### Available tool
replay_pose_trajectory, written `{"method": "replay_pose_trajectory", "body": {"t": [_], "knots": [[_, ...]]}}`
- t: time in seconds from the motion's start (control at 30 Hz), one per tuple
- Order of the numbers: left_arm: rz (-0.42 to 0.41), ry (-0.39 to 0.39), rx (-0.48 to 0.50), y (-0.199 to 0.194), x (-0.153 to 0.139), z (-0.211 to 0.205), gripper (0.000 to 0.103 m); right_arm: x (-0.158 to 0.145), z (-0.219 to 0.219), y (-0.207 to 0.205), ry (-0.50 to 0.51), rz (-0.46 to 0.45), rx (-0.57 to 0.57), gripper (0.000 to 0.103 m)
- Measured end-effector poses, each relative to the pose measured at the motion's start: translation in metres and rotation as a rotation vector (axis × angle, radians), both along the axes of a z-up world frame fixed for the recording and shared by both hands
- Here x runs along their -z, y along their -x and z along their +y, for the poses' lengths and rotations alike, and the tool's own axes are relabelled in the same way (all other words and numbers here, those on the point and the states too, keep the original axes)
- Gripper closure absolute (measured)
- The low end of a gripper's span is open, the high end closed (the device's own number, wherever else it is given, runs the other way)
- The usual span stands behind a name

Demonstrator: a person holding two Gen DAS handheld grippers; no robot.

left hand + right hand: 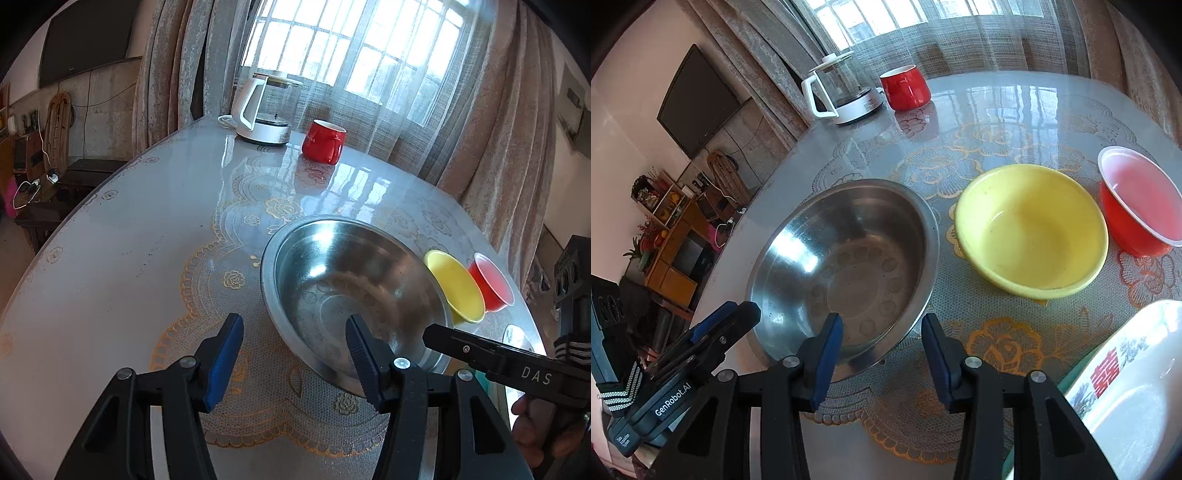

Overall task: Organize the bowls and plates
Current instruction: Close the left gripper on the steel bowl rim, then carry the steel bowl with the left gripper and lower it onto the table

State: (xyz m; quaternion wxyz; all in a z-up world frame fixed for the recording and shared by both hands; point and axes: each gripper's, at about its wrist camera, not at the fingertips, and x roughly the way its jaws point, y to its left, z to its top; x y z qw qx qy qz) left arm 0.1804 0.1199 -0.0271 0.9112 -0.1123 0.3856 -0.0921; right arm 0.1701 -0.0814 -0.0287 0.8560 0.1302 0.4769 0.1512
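1. Steel bowl (846, 266) is the landmark: sits upright and empty on the lace-patterned table (110, 258), near its middle.
2. Yellow bowl (1030, 229) is just beside the steel bowl on the side away from the TV; rims close, cannot tell if touching. Red bowl (1137, 206) is just past the yellow one, sides look touching or nearly so.
3. White dish (1130, 387) with red characters is on the near side of the yellow bowl, partly cut off by the picture edge.
4. Red mug (324, 142) and kettle (258, 110) are well behind the steel bowl, by the window. Not task items.
5. Left tongs (291, 363): roughly half open, holding nothing. One finger hangs over the steel bowl's near inside, the other outside the rim over the lace, so the jaws straddle the rim without pressing on it.
6. Right tongs (881, 354): partly open, holding nothing, hovering over the steel bowl's near rim, one pad over the bowl and one over the table.
7. Handling guess: steel bowl is stiff, light, slick and shiny; likely to slide or tip if pinched on one side. Best hold is the flat rolled rim, pads inside and outside the wall.
8. Yellow and red bowls look like light plastic; grip the rim edge. White dish looks like enamel or ceramic, heavier and chippable.
9. Judged step: taking hold of the steel bowl's rim, not yet gripped.
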Motion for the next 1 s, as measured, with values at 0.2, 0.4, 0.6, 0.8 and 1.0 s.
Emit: {"method": "replay_pose_trajectory", "body": {"t": [0.2, 0.4, 0.6, 0.8, 1.0], "knots": [[0.007, -0.008, 0.025, -0.02, 0.009, -0.002, 0.047, 0.006, 0.001, -0.014, 0.007, 0.019, 0.035, 0.058], [0.023, -0.031, 0.074, -0.032, 0.02, -0.007, 0.064, 0.016, 0.011, -0.023, 0.022, 0.045, 0.038, 0.058], [0.024, -0.063, 0.113, -0.033, 0.025, -0.015, 0.076, 0.025, 0.026, -0.025, 0.117, 0.037, 0.006, 0.071], [0.013, -0.076, 0.108, -0.025, 0.025, -0.013, 0.076, 0.025, 0.032, -0.019, 0.177, 0.019, -0.018, 0.076], [-0.005, -0.08, 0.091, -0.007, 0.018, -0.008, 0.076, 0.025, 0.038, -0.014, 0.183, 0.01, -0.046, 0.076]]}}
